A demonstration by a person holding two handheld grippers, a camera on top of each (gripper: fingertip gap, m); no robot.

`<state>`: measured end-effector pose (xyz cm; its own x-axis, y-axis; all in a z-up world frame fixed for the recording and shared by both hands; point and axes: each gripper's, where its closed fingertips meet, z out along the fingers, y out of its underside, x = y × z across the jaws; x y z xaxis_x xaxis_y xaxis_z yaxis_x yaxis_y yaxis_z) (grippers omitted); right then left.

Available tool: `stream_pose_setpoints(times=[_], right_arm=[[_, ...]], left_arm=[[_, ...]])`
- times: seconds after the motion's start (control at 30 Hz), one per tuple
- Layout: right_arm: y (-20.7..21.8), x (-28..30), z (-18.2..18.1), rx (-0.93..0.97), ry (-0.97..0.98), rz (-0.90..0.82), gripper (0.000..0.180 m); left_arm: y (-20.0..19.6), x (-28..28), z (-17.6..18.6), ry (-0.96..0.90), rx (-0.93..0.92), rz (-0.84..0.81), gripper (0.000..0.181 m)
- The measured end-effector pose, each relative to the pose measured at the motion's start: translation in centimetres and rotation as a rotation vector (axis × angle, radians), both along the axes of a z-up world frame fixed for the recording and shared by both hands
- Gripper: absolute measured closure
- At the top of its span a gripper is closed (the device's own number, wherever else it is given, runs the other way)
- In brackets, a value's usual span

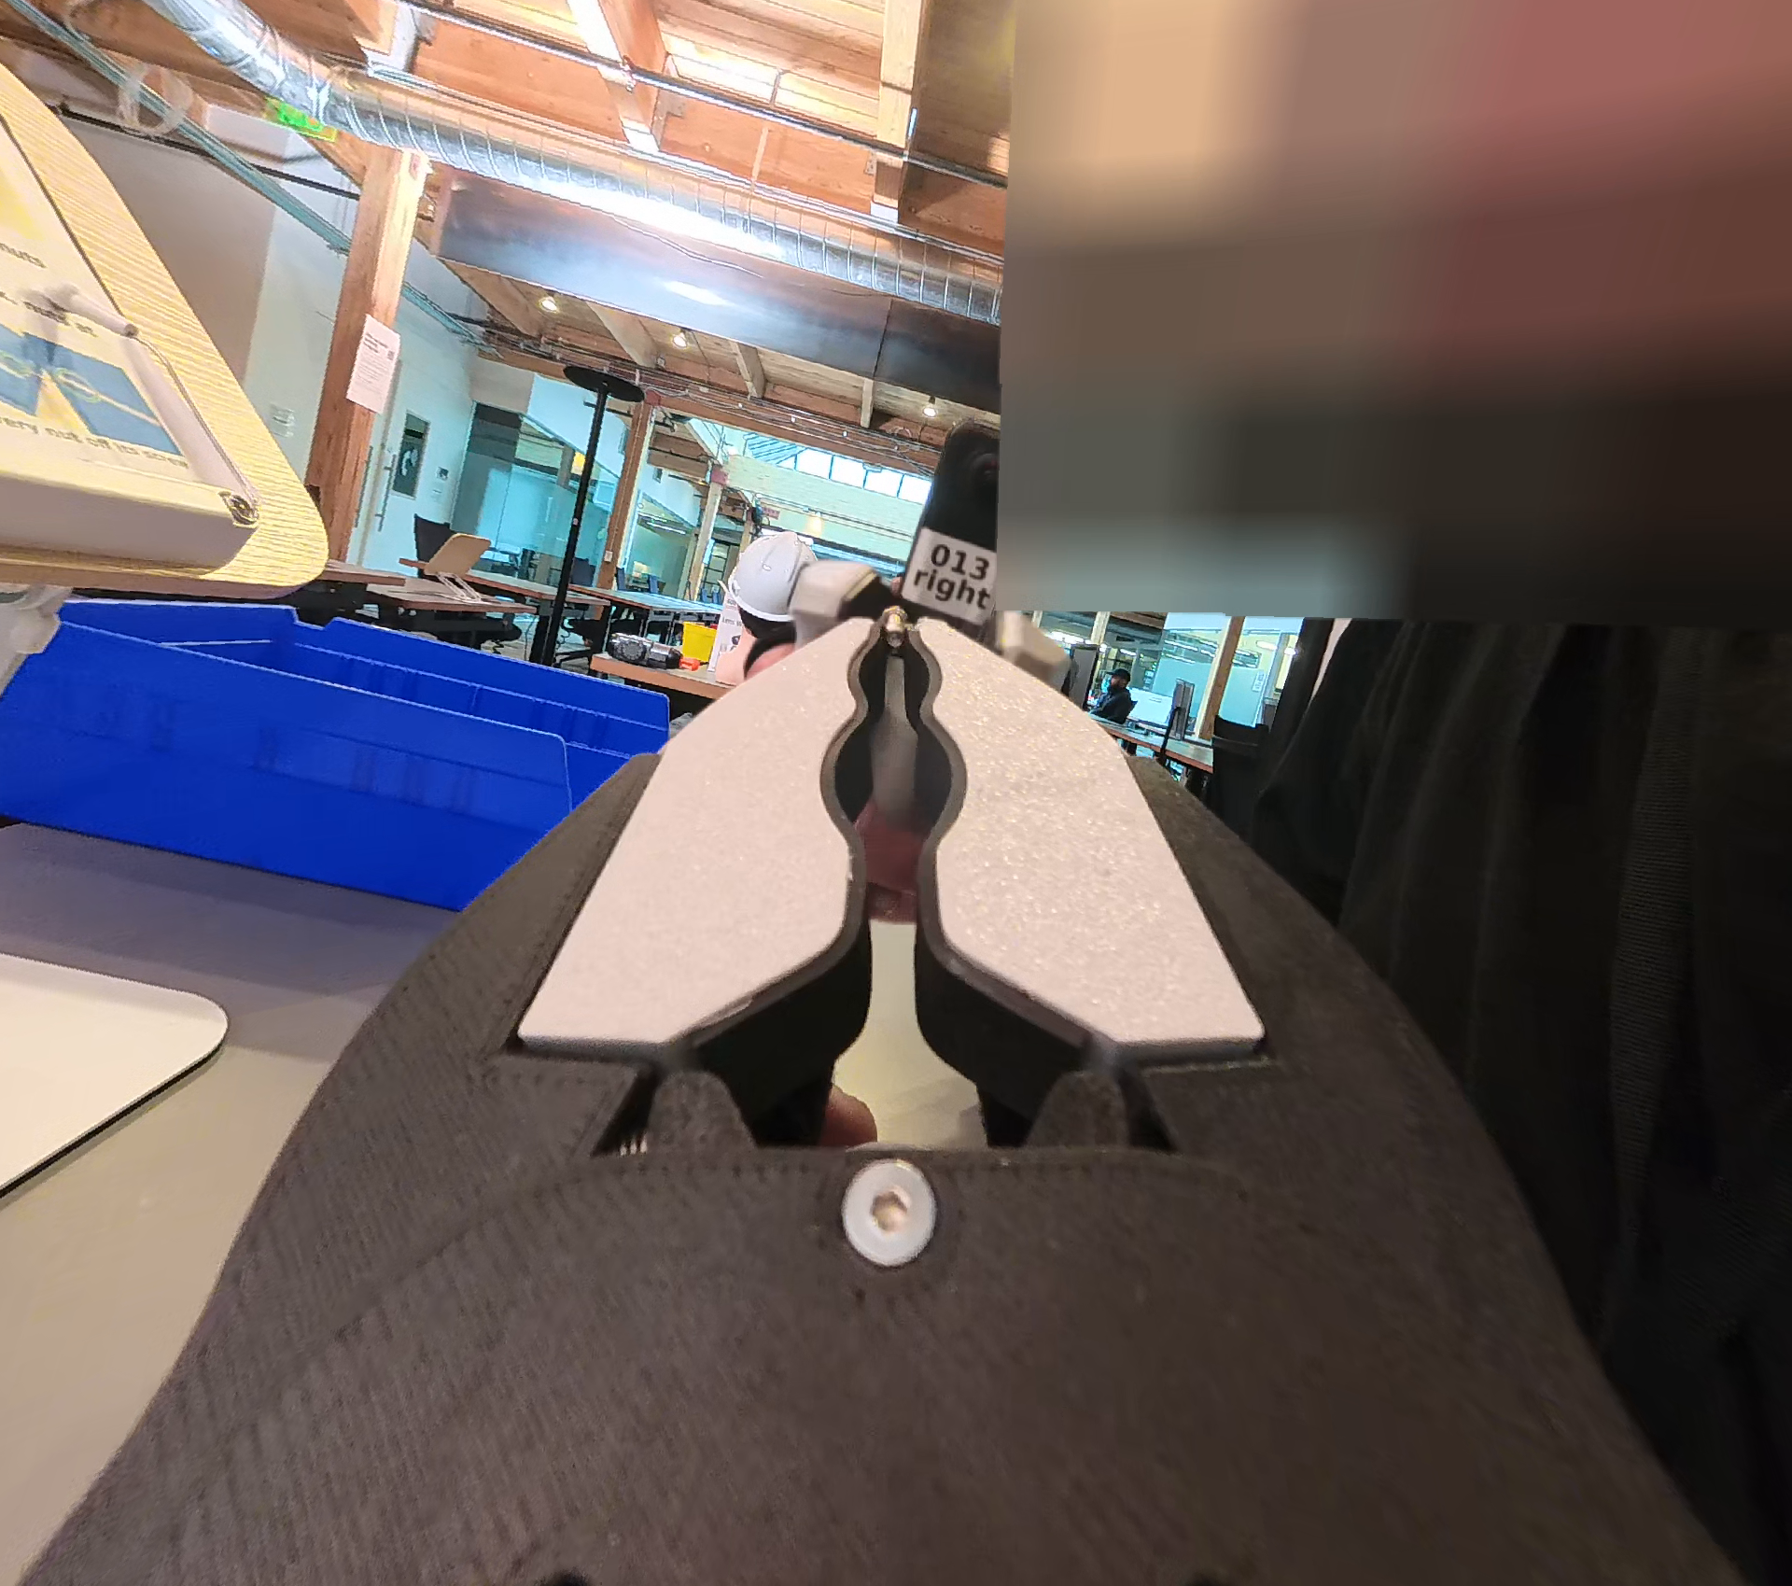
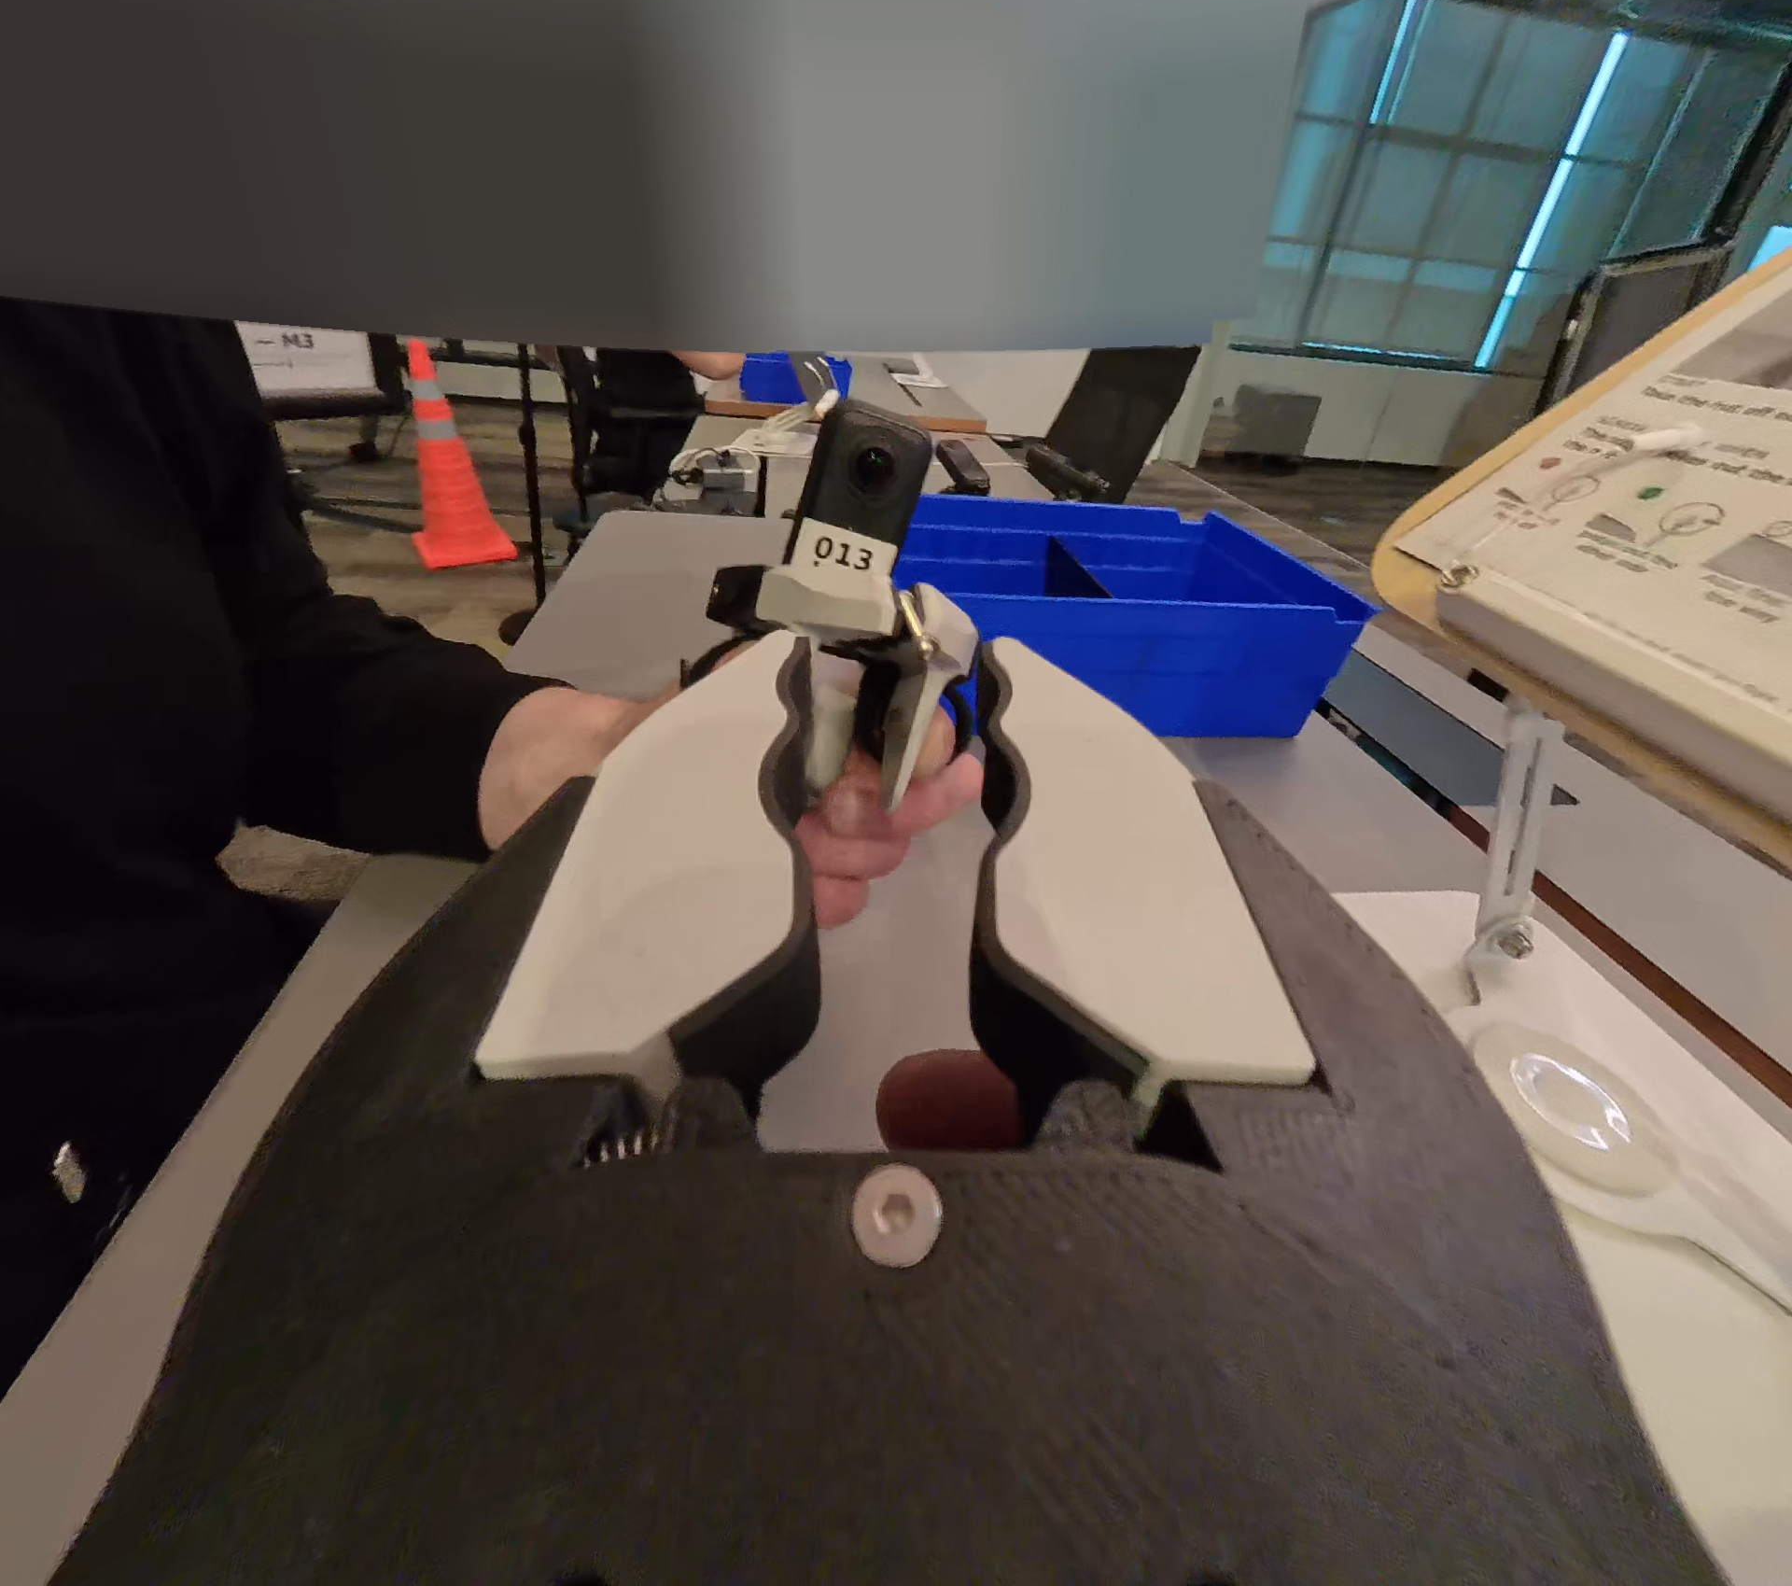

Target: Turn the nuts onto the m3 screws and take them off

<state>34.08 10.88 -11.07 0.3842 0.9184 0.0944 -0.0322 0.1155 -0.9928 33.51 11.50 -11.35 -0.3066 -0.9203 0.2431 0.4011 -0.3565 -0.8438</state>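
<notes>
My left gripper (image 1: 892, 639) is shut at its tips on a small metal screw (image 1: 892, 624), held up above the table. I cannot tell whether a nut sits on it. My right gripper (image 2: 887, 652) is open, and its white fingers (image 2: 1086, 841) stand either side of the left gripper's tip. In the right wrist view the left gripper (image 2: 912, 630) faces me head-on with the screw (image 2: 916, 618) sticking out of its closed tips, and a hand (image 2: 873, 841) holds it. In the left wrist view the right gripper's grey fingertips (image 1: 829, 589) flank the screw without touching it.
A blue divided bin (image 1: 291, 725) (image 2: 1144, 618) stands on the grey table (image 1: 194, 909). An instruction board on a stand (image 1: 116, 414) (image 2: 1648, 531) rises beside it over a white base (image 2: 1406, 938) with a clear dish (image 2: 1571, 1113). The person's dark sleeve (image 2: 194, 667) is close.
</notes>
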Motion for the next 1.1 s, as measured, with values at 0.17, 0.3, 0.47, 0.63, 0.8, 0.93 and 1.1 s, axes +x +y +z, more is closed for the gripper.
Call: stream_pose_setpoints(times=[0.17,0.3,0.47,0.63,0.8,0.93,1.1], right_arm=[[-1.2,-0.9,-1.3,-0.014,-0.087,0.096,0.169],[0.0,0.1,-0.2,0.007,-0.027,0.012,0.160],[0.4,-0.4,-0.2,0.019,-0.057,-0.004,0.163],[0.5,-0.6,-0.4,0.014,-0.065,0.003,0.174],[0.5,-0.6,-0.3,0.019,-0.066,0.000,0.174],[0.5,-0.6,-0.1,0.033,-0.065,-0.007,0.175],[0.5,-0.2,0.2,0.050,-0.061,-0.030,0.174]], left_arm=[[0.1,0.0,0.0,-0.001,0.000,0.004,0.178],[-0.1,0.1,0.0,0.001,0.000,-0.005,0.178],[-0.3,0.3,-0.1,0.005,0.001,-0.018,0.178],[-0.3,0.2,-0.1,0.001,0.002,-0.017,0.178],[-0.3,0.2,0.0,-0.004,-0.003,-0.024,0.178],[-0.3,0.2,0.0,-0.003,-0.013,-0.036,0.177],[-0.2,0.4,0.0,0.011,-0.020,-0.028,0.157]])
